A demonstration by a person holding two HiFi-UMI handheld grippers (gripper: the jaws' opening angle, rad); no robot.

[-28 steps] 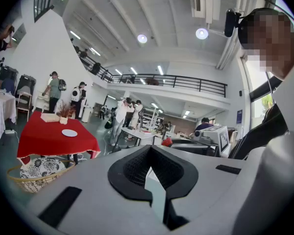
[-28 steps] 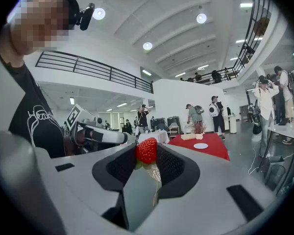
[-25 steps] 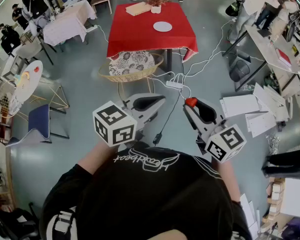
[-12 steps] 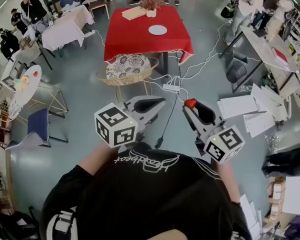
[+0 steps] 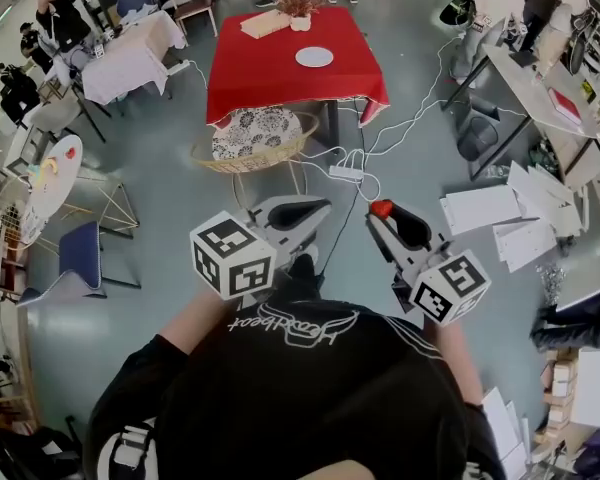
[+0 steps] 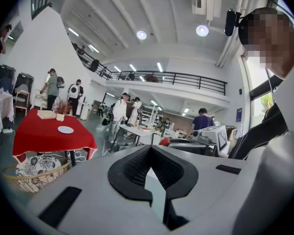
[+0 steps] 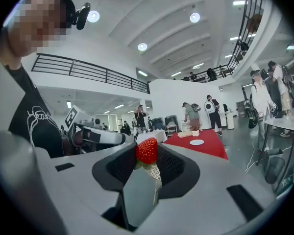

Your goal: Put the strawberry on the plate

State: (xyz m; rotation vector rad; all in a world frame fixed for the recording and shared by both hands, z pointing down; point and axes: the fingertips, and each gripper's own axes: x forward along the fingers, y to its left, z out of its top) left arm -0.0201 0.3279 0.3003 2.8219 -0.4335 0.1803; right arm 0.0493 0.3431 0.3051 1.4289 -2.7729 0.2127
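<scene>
A red strawberry (image 5: 381,208) is pinched at the tip of my right gripper (image 5: 382,212), held in the air in front of the person. In the right gripper view the strawberry (image 7: 146,151) sits between the two black pads, leaves down. The white plate (image 5: 314,57) lies on a red-clothed table (image 5: 270,73) far ahead across the floor; the plate (image 7: 197,142) is small and distant in the right gripper view. My left gripper (image 5: 315,209) is held level beside the right one, shut with nothing in it. The plate (image 6: 65,129) also shows in the left gripper view.
A wicker basket with a patterned cushion (image 5: 259,133) stands in front of the red table. A power strip and cables (image 5: 346,171) cross the floor. Loose papers (image 5: 510,213) lie at the right. On the table stand a flower vase (image 5: 301,4) and a box (image 5: 263,23). People stand around the room's edges.
The head view has shifted slightly, so the red table sits a little higher in it. A shoe now shows between the grippers. Both grippers keep their pose; the strawberry stays gripped.
</scene>
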